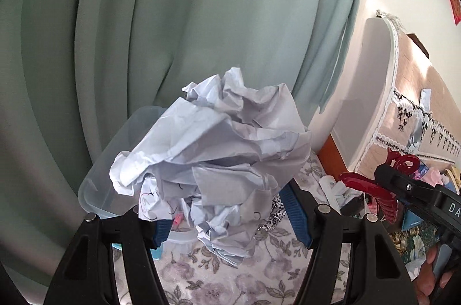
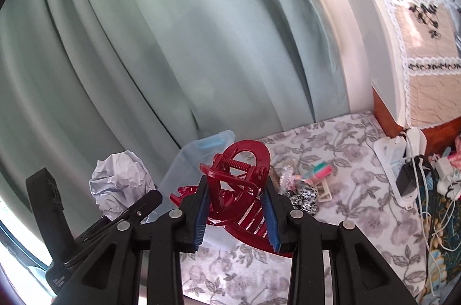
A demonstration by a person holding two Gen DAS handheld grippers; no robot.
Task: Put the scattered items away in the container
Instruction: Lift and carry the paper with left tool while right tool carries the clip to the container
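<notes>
A flowered bedcover (image 2: 331, 161) is lying before a green curtain (image 2: 144, 45); the clear box (image 2: 184, 161) is sitting there, contents hidden; the left gripper (image 1: 227, 221) is squeezing crumpled paper (image 1: 213, 143), the right gripper (image 2: 236, 207) is clamping a red hair claw (image 2: 236, 178)

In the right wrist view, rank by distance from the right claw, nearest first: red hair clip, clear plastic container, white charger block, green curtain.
1. Red hair clip: clamped between the right claw's pads.
2. Clear plastic container: just behind the clip, slightly left.
3. White charger block: far right on the floral bedspread.
4. Green curtain: backdrop behind everything.
</notes>
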